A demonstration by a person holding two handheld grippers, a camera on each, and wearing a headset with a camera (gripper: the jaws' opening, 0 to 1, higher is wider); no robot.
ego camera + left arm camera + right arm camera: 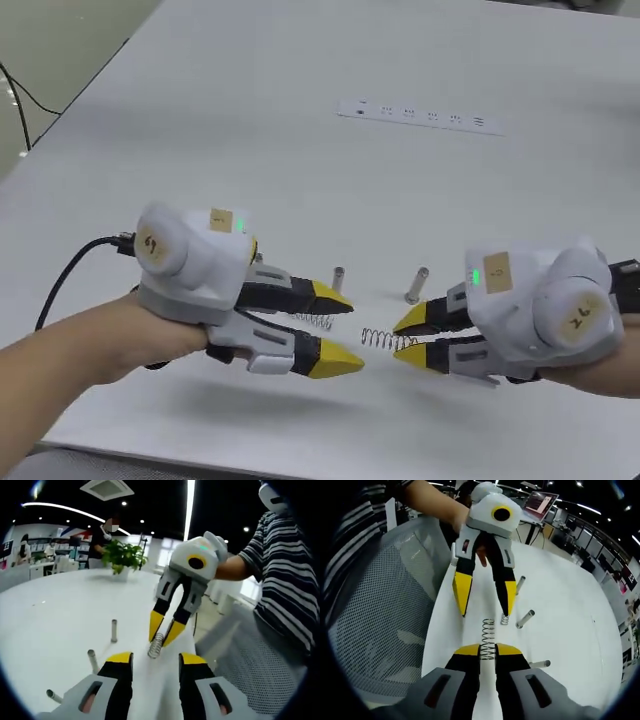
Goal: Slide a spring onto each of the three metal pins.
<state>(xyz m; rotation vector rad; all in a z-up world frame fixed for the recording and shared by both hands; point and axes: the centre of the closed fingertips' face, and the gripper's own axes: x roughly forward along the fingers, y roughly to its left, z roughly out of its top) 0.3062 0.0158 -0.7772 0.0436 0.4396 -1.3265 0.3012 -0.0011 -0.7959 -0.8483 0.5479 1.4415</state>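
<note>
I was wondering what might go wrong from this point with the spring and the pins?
The right gripper pinches the spring by one end, so its free length may bend or flick out when pressed against a pin. The pins seem to sit loose on the table, so one may roll away. The open left gripper could knock the second spring.

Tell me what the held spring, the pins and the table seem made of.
Held spring: thin silvery wire, likely steel; its open coils glint.
Pins: dull grey metal, smooth cylinders with a soft sheen.
Table: white, smooth, semi-matte, perhaps laminate; the look leaves it open.
</note>
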